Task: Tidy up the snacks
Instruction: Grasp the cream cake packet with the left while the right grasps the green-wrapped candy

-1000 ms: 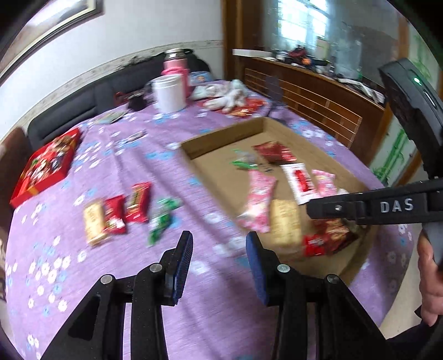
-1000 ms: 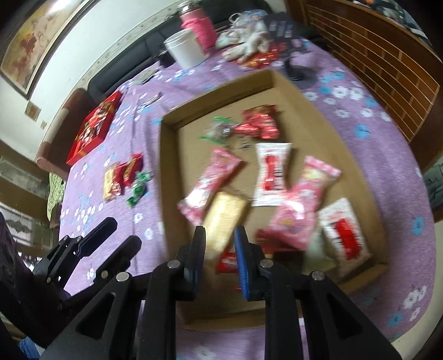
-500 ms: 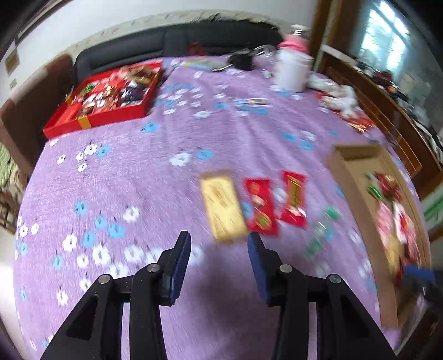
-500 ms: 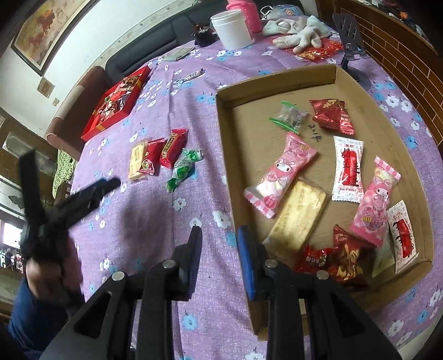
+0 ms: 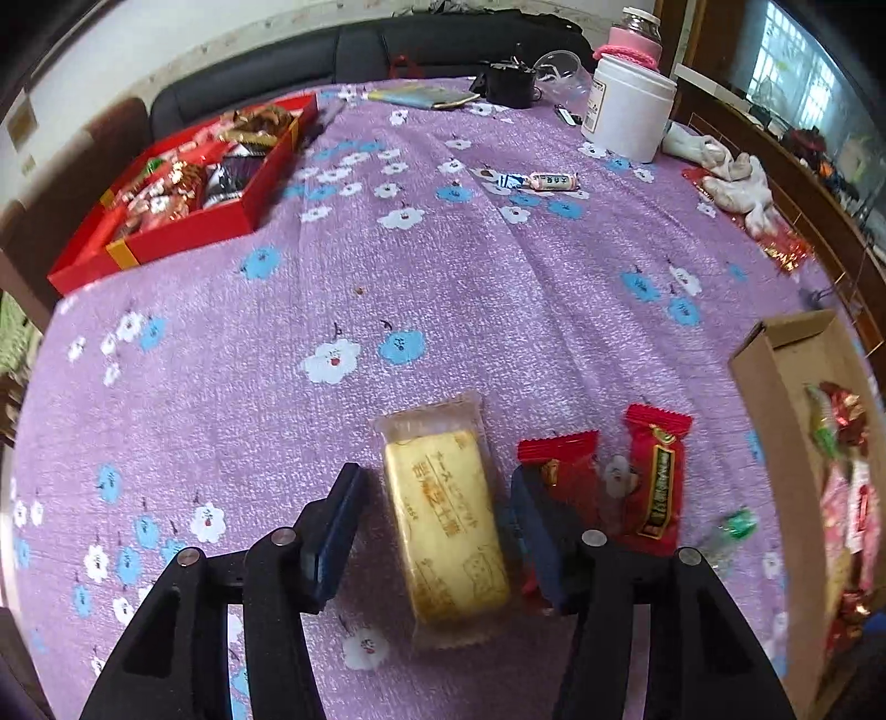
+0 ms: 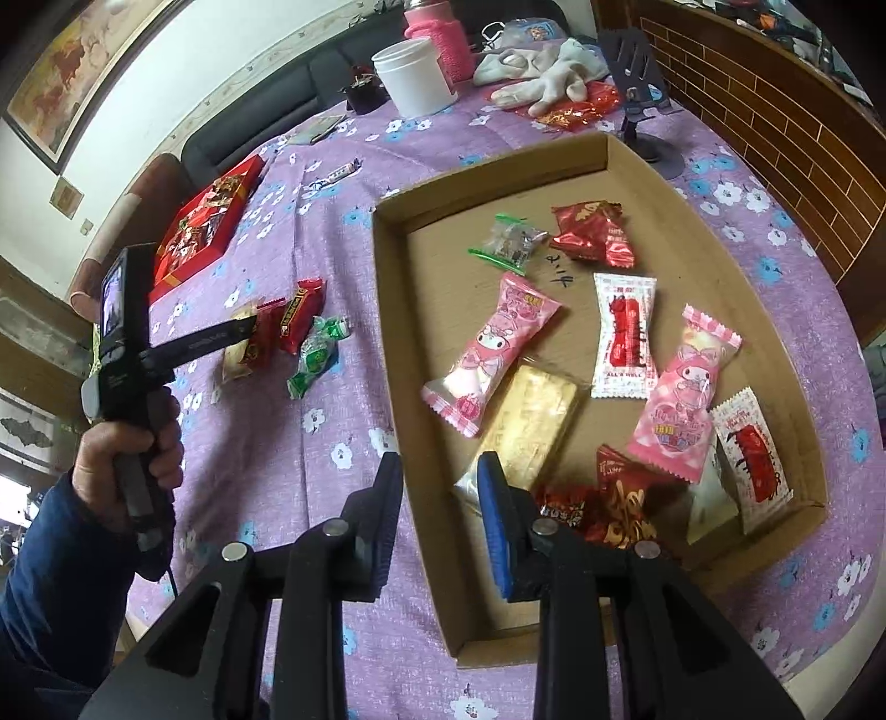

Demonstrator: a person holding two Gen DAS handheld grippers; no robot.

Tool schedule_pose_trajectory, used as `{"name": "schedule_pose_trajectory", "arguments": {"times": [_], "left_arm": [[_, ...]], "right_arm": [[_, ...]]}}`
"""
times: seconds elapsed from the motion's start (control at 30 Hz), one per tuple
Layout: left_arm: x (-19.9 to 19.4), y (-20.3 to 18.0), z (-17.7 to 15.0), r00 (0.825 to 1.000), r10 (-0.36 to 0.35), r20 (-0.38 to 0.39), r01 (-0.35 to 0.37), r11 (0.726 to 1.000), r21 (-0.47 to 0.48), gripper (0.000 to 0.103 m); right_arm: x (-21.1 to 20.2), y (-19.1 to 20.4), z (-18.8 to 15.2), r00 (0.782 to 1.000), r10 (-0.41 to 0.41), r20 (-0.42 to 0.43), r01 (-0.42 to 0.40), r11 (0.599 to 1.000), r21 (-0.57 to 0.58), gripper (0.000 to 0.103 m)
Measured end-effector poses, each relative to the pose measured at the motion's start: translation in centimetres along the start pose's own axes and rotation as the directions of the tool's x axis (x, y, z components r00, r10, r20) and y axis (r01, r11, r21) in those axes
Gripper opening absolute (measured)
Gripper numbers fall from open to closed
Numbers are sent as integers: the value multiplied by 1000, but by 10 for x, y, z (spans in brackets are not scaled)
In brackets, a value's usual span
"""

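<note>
A yellow biscuit packet (image 5: 443, 526) lies flat on the purple cloth. My left gripper (image 5: 437, 526) points down over it. Its jaws are opening, with the packet between them and a gap at each pad. Just right of it lie two red packets (image 5: 559, 476) (image 5: 656, 476) and a green candy (image 5: 731, 526). The cardboard box (image 6: 390, 310) holds several snacks, among them a pink packet (image 6: 498, 343) and a gold bar (image 6: 531, 426). My right gripper (image 6: 441, 515) hovers over the box's near left wall, narrowly open and empty. The right wrist view shows the left gripper (image 6: 243, 327) at the loose snacks.
A red gift box (image 5: 183, 238) full of sweets stands at the far left. A white jar (image 5: 628, 111), a pink flask (image 5: 631, 44), white gloves (image 5: 731, 177) and a black stand (image 6: 642, 99) sit at the back. A small wrapped candy (image 5: 548, 180) lies mid-table.
My left gripper swung from over the box to the loose snacks, came down, and spread its jaws around the yellow packet. My right gripper drifted a little and opened slightly.
</note>
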State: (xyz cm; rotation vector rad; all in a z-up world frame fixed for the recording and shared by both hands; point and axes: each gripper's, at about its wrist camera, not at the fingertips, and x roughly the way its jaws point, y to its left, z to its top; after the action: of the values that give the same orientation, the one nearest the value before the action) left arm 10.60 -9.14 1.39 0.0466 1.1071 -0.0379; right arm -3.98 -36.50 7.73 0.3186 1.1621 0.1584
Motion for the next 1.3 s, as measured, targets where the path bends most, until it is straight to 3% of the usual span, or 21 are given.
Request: {"name": "schedule_pose_trajectory", "arguments": {"times": [0.1,0.17,0.4,0.67,0.73,0.83,0.87,1.13,1.3], "left_arm": [[-8,5,-12,999,10,38,-10,1000,12,37],[-14,10,-23,999,18,43,-18,1000,16,36],[-45,32,-81,999,15,33,-15,1000,-11,36],[-59,42,-108,1000,5,31,-5,1000,-11,36],[-60,44,-110,1000,0,31,1,1000,-10,36],[-61,44,-112,999,-2,39,2,1000,-3,36],[-61,44,-113,999,-3,41,3,1000,-1,36],[-70,49,-117,996,-46,76,47,999,-15,35],[-82,37,-121,995,-35,90,35,999,7,35]], "right_arm": [[5,14,8,1000,19,-5,-19,999,-26,28],[12,26,15,999,47,-19,-48,998,-36,34],[63,65,45,987,111,-113,-111,994,-1,35],[122,83,68,986,60,-157,-48,996,78,34],[129,87,69,987,14,-162,-5,998,60,34],[133,96,71,989,-39,-145,40,999,3,26],[133,98,69,988,-49,-145,48,999,-16,20],[108,119,34,988,35,-150,-53,991,-121,20],[92,132,5,985,79,-156,-108,977,-187,20]]}}
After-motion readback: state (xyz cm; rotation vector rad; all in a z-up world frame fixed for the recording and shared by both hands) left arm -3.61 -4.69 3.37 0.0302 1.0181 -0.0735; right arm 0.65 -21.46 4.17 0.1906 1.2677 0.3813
